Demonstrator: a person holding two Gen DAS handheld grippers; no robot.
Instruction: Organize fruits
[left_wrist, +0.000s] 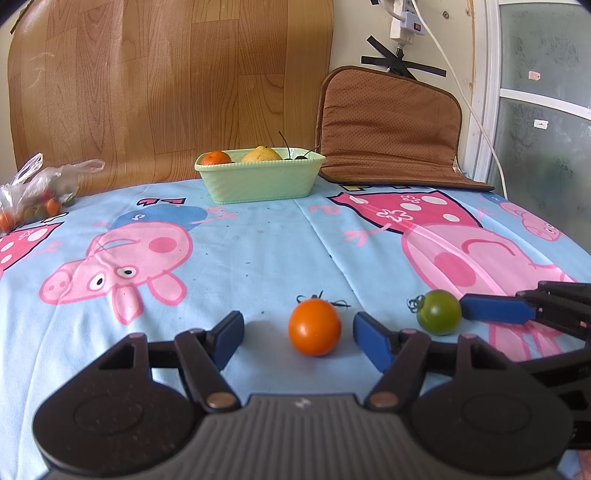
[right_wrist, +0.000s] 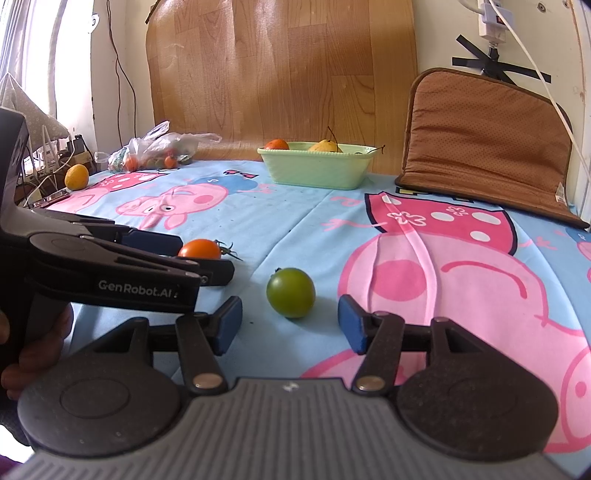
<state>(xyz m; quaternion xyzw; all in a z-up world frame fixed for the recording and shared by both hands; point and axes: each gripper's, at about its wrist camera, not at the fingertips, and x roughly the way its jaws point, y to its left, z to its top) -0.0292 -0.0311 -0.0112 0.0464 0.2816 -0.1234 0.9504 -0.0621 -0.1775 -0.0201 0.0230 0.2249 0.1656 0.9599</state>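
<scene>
An orange tomato (left_wrist: 314, 326) lies on the blue cartoon tablecloth between the blue fingertips of my open left gripper (left_wrist: 298, 338); nothing touches it. It also shows in the right wrist view (right_wrist: 200, 249), behind the left gripper's fingers (right_wrist: 155, 240). A green tomato (right_wrist: 291, 292) lies just ahead of my open right gripper (right_wrist: 290, 325), between its fingertips and apart from them. In the left wrist view the green tomato (left_wrist: 439, 312) sits right of the orange one, with a right gripper finger (left_wrist: 496, 308) beside it. A pale green basket (left_wrist: 260, 177) at the table's back holds an orange fruit and a yellow fruit.
A brown cushion (left_wrist: 391, 125) leans against the wall at the back right. A plastic bag of small fruits (right_wrist: 159, 151) lies at the back left, with a yellow fruit (right_wrist: 77, 176) near the left edge. A wooden board (left_wrist: 166, 85) stands behind the table.
</scene>
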